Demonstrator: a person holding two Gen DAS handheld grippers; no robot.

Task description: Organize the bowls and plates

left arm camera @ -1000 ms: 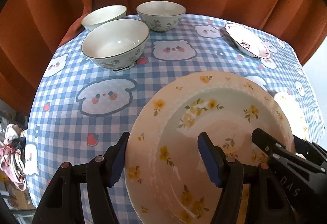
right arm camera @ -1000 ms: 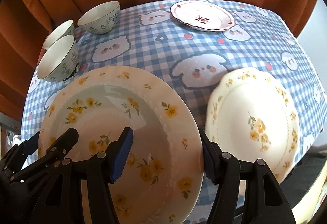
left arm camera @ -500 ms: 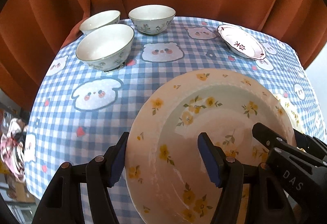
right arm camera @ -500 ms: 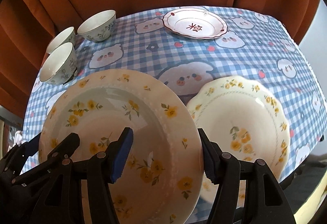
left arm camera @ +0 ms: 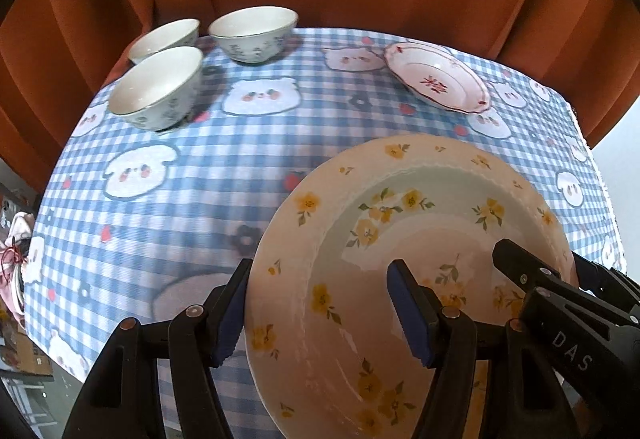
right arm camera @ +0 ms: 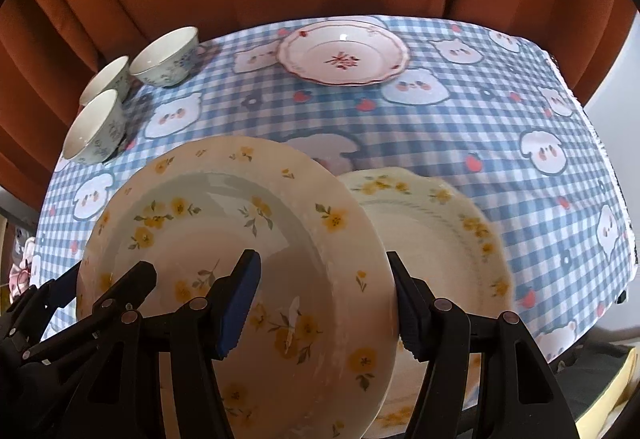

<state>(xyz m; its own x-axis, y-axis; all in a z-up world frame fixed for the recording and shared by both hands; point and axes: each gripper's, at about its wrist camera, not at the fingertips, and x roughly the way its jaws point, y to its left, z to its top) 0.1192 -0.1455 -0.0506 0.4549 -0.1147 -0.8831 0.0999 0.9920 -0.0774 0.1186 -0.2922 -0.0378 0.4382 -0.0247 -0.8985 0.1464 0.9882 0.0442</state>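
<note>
- White capitals "DAS" stand on the black body of the right gripper (left arm camera: 576,343), seen at the lower right edge of the left wrist view; any further letters are cut off by the picture's edge.
- Nothing else can be read: the plates, the bowls and the checked cloth carry only flowers and cartoon faces.

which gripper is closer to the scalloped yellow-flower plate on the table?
Right. The right gripper holds the lifted plate by the edge overlapping the scalloped plate. The left gripper holds the opposite edge, away from it.
</note>
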